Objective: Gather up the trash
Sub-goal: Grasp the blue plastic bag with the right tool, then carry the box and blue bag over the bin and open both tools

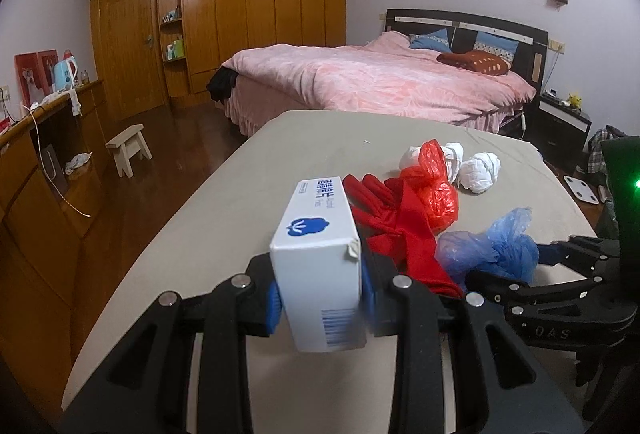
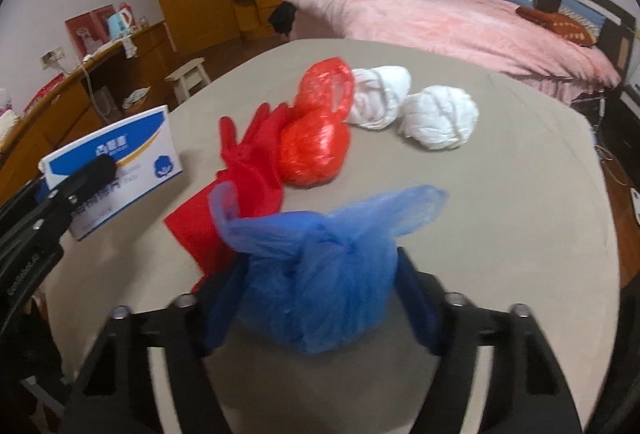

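Table: right half bare, open for passage from near edge to far edge. Left-centre crowded: red glove touching red bag, two white wads just beyond. Blue bag fills the near-centre gap. Box blocks near left. Far strip behind wads free.

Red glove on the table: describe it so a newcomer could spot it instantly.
Start at the grey table in front of the pink bed. Among the trash there, the red glove lies flat between the white box and the red plastic bag. It alone has spread fingers and matte fabric; the bag beside it is shiny and crumpled.
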A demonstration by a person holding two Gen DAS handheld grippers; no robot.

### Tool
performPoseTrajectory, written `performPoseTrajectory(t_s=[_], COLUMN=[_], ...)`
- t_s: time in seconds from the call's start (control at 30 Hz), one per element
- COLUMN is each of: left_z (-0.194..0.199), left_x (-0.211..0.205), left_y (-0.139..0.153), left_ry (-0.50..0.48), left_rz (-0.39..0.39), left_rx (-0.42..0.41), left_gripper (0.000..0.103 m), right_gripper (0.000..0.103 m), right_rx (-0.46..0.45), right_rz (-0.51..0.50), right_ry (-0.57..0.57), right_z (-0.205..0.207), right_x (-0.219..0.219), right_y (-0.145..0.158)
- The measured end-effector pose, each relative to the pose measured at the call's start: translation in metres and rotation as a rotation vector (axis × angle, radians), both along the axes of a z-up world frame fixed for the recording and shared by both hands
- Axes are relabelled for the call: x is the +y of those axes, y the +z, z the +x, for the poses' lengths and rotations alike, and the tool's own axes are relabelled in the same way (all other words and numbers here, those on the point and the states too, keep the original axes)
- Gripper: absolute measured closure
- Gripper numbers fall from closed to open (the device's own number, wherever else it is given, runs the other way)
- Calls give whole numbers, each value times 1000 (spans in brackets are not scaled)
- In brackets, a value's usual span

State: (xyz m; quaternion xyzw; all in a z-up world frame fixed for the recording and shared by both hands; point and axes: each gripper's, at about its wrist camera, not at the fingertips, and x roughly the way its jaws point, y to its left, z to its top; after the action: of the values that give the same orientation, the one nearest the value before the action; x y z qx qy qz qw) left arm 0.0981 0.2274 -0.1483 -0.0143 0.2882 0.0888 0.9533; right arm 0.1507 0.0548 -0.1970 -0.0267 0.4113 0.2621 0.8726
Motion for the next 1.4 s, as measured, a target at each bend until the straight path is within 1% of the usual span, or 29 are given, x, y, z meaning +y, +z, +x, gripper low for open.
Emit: performPoseTrajectory(t_s=[0.07, 0.17, 0.37, 0.53, 0.9, 1.17, 1.4], left_z=[0, -2, -6, -9, -14, -16, -19], left_x=[0, -2, -13, -30, -79, -122, -167], left_y=[0, 2, 13, 26, 52, 68, 74], left_ry=[0, -5, -20, -46, -140, -218, -306], left_rz=[0, 1, 3, 5, -7, -18, -29], left_rx=[-1, -4, -24, -50, -102, -137, -153], left_gripper=[73, 73, 73, 73, 73, 73, 73], right_gripper=[54, 59, 60, 60, 60, 60, 60], right_rx=[-1, -18, -58, -107, -189, -231, -255], right_rz=[1, 2, 32, 51, 79, 102, 90], right_ry=[15, 21, -14, -49, -114, -195, -267], right_z=[-3, -7, -12, -21, -44, -60, -70], right_x=[0, -6, -25, -41, -89, -134, -173], right_y=[3, 13, 37, 60, 102, 125, 134])
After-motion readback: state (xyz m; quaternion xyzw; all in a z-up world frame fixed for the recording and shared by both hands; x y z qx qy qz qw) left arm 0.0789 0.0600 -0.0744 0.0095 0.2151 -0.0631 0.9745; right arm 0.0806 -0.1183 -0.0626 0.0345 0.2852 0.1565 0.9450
